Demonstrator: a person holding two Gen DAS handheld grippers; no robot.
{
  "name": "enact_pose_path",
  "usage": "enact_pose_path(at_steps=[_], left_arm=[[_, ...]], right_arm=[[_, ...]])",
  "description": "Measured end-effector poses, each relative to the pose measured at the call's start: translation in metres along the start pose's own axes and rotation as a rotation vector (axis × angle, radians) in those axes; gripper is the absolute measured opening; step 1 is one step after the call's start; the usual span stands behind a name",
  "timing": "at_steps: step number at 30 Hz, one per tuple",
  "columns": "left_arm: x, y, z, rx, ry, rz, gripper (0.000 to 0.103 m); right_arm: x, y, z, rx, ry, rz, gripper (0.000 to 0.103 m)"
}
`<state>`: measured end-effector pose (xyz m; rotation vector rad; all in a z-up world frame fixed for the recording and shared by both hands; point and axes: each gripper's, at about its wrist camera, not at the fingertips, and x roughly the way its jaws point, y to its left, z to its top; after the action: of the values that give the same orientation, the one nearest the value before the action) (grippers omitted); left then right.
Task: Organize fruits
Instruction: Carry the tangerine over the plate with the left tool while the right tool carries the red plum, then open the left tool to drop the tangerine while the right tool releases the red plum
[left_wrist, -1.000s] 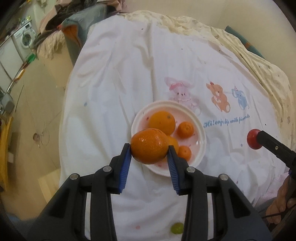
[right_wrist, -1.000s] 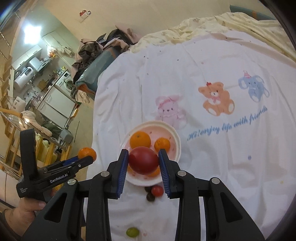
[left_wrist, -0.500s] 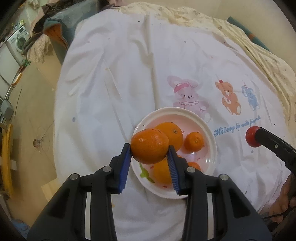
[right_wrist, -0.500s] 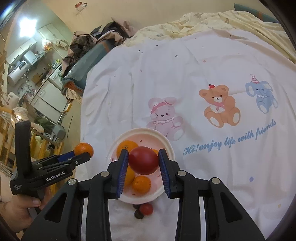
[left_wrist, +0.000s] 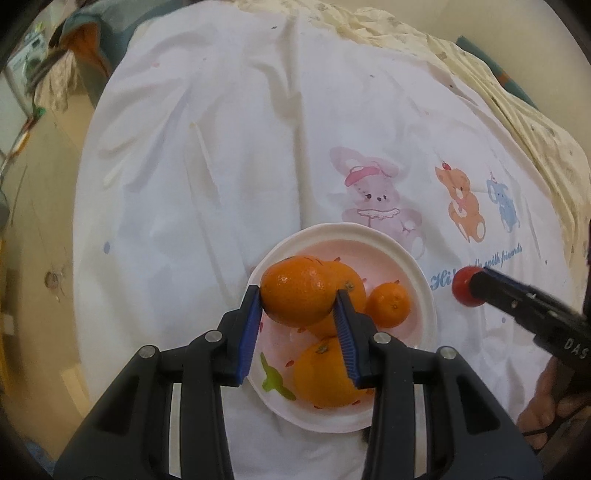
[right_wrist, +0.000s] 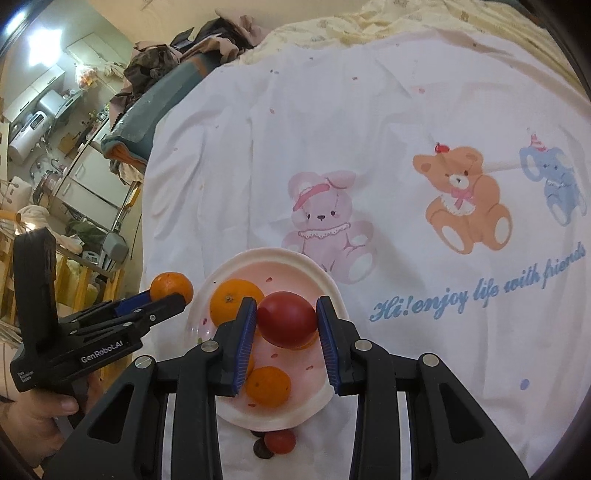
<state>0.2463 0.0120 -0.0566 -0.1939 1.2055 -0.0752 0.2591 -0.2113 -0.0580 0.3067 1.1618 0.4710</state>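
My left gripper (left_wrist: 297, 301) is shut on an orange (left_wrist: 295, 290) and hangs over the left part of a pink plate (left_wrist: 421, 291). My right gripper (right_wrist: 286, 321) is shut on a red tomato (right_wrist: 287, 319) above the same plate (right_wrist: 332, 284). Several oranges lie on the plate, among them a small one (left_wrist: 388, 305) and a big one (left_wrist: 327, 373). In the left wrist view the right gripper's tomato (left_wrist: 466, 291) shows just right of the plate. In the right wrist view the left gripper's orange (right_wrist: 171, 286) shows at the plate's left rim.
A white cloth with a printed rabbit (right_wrist: 323, 218), bear (right_wrist: 463, 199) and elephant covers the table. A small red fruit (right_wrist: 280, 441) and a dark one (right_wrist: 263, 448) lie on the cloth at the plate's near edge. Furniture and clutter (right_wrist: 74, 155) stand beyond the left edge.
Both grippers have come down and forward toward the plate, each still holding its fruit. The plate now looks larger and sits right under the fingers.
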Motion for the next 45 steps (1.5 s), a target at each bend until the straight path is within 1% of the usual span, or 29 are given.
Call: enact_pose_path(at_steps=[3,6,9,12,16,18,22,28,30,31,32,34,35,36,38,40,41,45], left_arm=[[0.005,0.008,0.0,-0.052,0.022,-0.024,0.035],[0.01,0.009,-0.001,-0.073,0.043,-0.038,0.036],[0.013,0.008,-0.003,-0.072,0.053,-0.03,0.036],[0.018,0.009,-0.005,-0.073,0.075,0.004,0.036],[0.029,0.013,-0.011,-0.101,0.142,-0.009,0.036],[0.029,0.013,-0.012,-0.106,0.137,-0.002,0.037],[0.029,0.008,-0.012,-0.084,0.125,0.014,0.037],[0.028,0.011,-0.012,-0.089,0.13,0.021,0.039],[0.03,0.01,-0.011,-0.088,0.142,0.006,0.053],[0.031,0.01,-0.011,-0.089,0.15,0.003,0.068],[0.03,0.008,-0.012,-0.085,0.145,0.022,0.078],[0.027,0.004,-0.014,-0.061,0.118,0.046,0.081],[0.027,0.001,-0.014,-0.048,0.116,0.051,0.082],[0.028,-0.001,-0.014,-0.032,0.118,0.056,0.082],[0.027,-0.005,-0.014,0.001,0.113,0.078,0.083],[0.027,-0.008,-0.014,0.021,0.102,0.1,0.084],[0.027,-0.009,-0.014,0.026,0.101,0.106,0.086],[0.028,-0.01,-0.013,0.029,0.112,0.095,0.086]], right_arm=[[0.01,-0.007,-0.002,0.046,0.026,0.023,0.035],[0.016,-0.008,-0.003,0.064,0.032,0.041,0.035],[0.025,-0.009,-0.007,0.049,0.049,0.014,0.035],[0.031,-0.011,-0.009,0.058,0.061,0.017,0.035],[0.033,-0.007,-0.006,0.052,0.04,0.035,0.036],[0.038,-0.004,-0.005,0.047,0.042,0.041,0.036],[0.044,0.001,-0.003,0.035,0.049,0.044,0.036],[0.05,-0.001,-0.002,0.049,0.052,0.043,0.037],[0.049,-0.002,-0.001,0.054,0.048,0.049,0.038],[0.047,-0.002,-0.001,0.06,0.039,0.061,0.038],[0.046,-0.001,0.0,0.062,0.035,0.068,0.038],[0.044,0.0,0.001,0.058,0.027,0.074,0.038],[0.042,0.001,0.001,0.058,0.022,0.08,0.043],[0.041,0.001,0.001,0.062,0.015,0.087,0.056],[0.036,0.002,0.002,0.067,-0.005,0.085,0.069],[0.034,0.003,0.003,0.06,-0.007,0.079,0.069],[0.034,0.004,0.003,0.059,-0.005,0.077,0.069],[0.029,0.005,0.004,0.059,-0.013,0.072,0.069]])
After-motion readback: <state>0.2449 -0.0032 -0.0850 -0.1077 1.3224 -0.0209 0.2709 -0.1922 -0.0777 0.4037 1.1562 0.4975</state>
